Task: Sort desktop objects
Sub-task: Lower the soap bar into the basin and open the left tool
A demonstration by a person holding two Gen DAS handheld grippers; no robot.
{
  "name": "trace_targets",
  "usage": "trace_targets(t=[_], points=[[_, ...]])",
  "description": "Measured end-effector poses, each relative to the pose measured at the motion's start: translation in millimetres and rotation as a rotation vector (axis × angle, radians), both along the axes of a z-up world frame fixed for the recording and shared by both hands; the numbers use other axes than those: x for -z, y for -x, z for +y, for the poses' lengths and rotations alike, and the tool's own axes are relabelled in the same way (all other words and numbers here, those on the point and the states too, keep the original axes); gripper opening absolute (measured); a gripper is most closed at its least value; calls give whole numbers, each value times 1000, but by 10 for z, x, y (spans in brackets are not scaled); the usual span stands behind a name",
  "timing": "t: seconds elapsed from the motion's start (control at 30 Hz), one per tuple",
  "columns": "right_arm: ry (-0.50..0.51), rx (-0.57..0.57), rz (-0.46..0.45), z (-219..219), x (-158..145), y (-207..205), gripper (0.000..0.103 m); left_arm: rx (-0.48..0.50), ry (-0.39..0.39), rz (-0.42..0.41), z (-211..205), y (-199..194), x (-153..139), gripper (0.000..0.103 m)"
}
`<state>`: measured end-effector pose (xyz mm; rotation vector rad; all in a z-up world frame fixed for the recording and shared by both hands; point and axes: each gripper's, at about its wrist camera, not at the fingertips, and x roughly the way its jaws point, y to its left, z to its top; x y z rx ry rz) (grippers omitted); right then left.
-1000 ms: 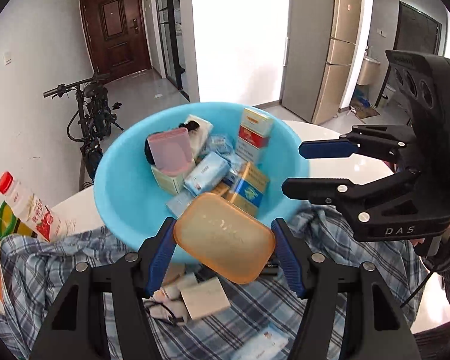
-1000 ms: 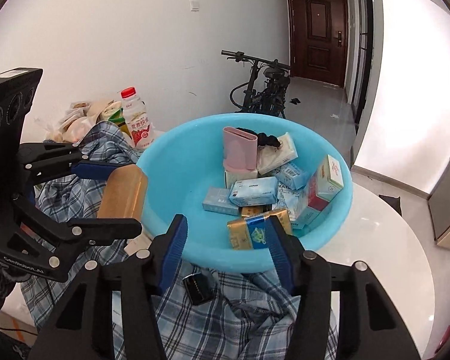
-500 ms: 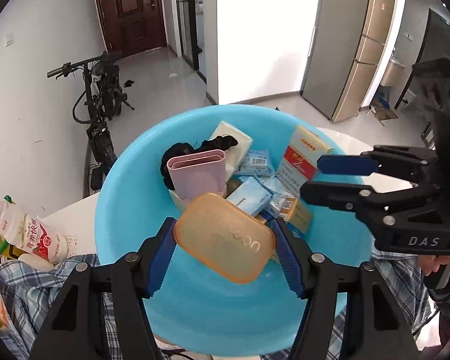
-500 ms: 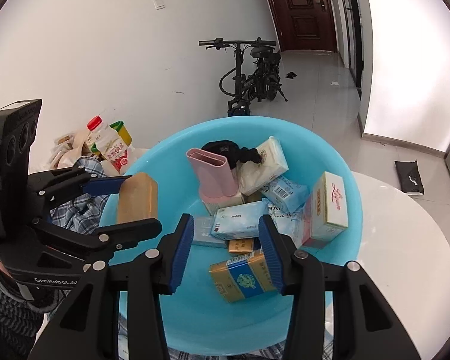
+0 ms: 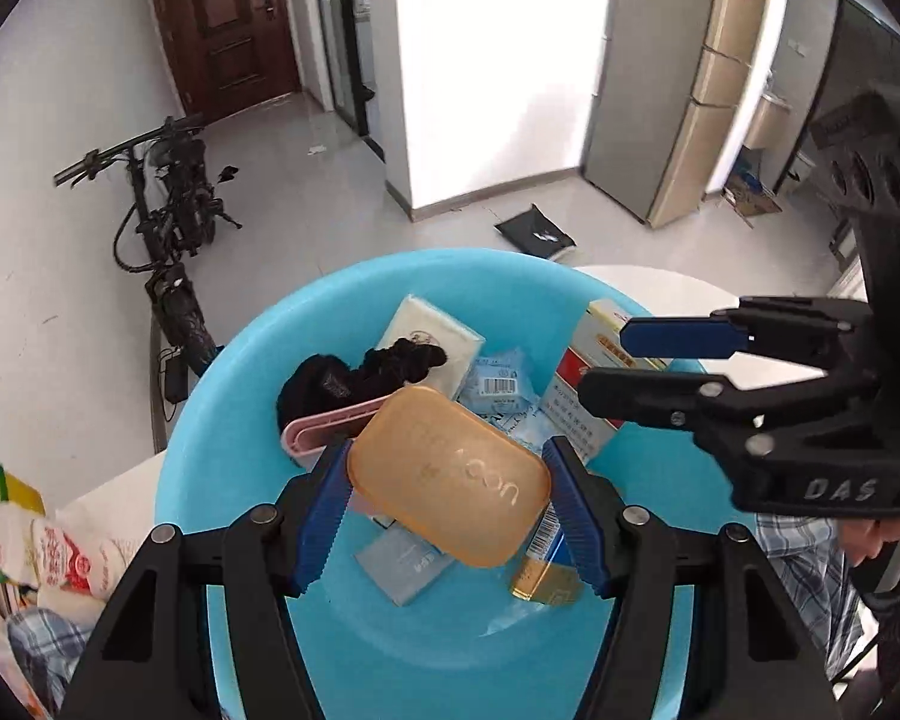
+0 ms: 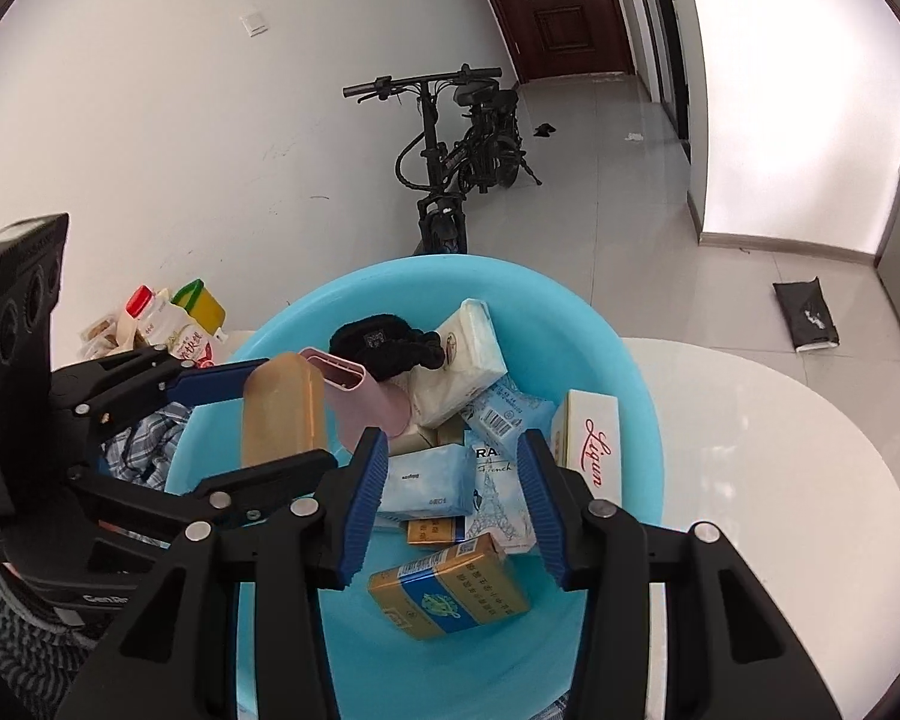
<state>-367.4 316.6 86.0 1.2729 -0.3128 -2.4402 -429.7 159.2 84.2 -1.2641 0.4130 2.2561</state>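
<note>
The left gripper (image 5: 447,480) pinches an orange box (image 5: 450,474) over the blue basin (image 5: 222,420); the right gripper (image 6: 453,474) hangs spread and empty. Released here, the box may knock the pink case (image 6: 354,402).

Against the far left wall we see a black bicycle (image 5: 165,228), with a brown door (image 5: 225,24) beyond it. Far right stands a tall refrigerator (image 5: 684,90). A flat black bag (image 5: 534,235) lies on the grey tiled floor (image 5: 306,210).
</note>
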Motion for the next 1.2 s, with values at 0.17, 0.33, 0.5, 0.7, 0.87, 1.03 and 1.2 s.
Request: trace_targets(t=[0.17,0.33,0.5,0.7,0.87,1.03,1.2], points=[[-34,25,-10,0,-31,136,44,45,17,-22,216,107,163,66],[-4,28,-36,39,22,220,33,89,43,-3,406,154,226,66],[1,20,-38,30,80,246,32,104,40,4,500,192,242,66],[11,16,-43,43,103,271,31,90,59,22,537,243,265,68],[14,14,-38,43,102,246,31,83,45,77,486,213,197,89],[22,11,-44,24,108,227,31,84,71,82,449,177,173,89],[23,0,-47,-22,98,193,31,88,76,99,372,67,143,89]])
